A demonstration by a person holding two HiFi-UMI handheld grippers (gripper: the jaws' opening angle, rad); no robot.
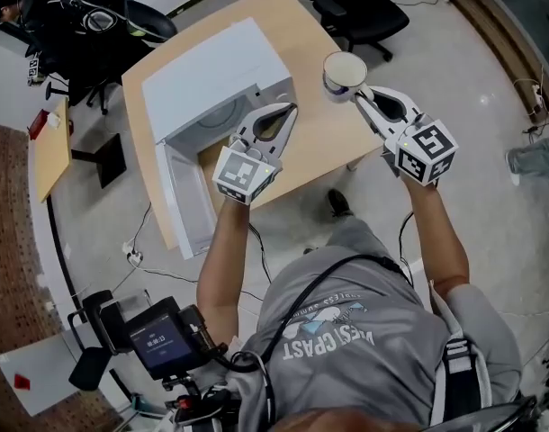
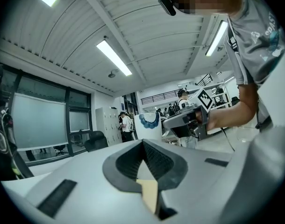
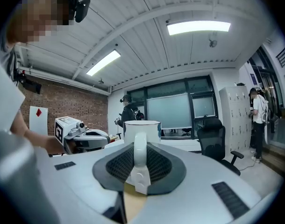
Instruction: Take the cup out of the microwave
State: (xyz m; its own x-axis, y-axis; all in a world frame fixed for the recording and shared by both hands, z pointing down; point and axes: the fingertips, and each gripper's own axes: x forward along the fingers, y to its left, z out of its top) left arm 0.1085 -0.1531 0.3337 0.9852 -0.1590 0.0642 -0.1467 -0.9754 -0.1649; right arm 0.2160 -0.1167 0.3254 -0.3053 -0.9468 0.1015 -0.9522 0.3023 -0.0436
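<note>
Right gripper (image 1: pixel 360 94) clamped on cup handle; cup (image 1: pixel 344 72) upright just ahead of its jaws, clear of microwave (image 1: pixel 216 84), which sits off to its left with door (image 1: pixel 186 203) open. Left gripper (image 1: pixel 290 109) has jaws together, empty, in front of cavity. Step: removal looks done, carry phase. Next: set cup down level on table (image 1: pixel 324 147) beneath, then release.

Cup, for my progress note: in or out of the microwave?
Out: the right gripper holds the cup by its handle, beside the open microwave.
</note>
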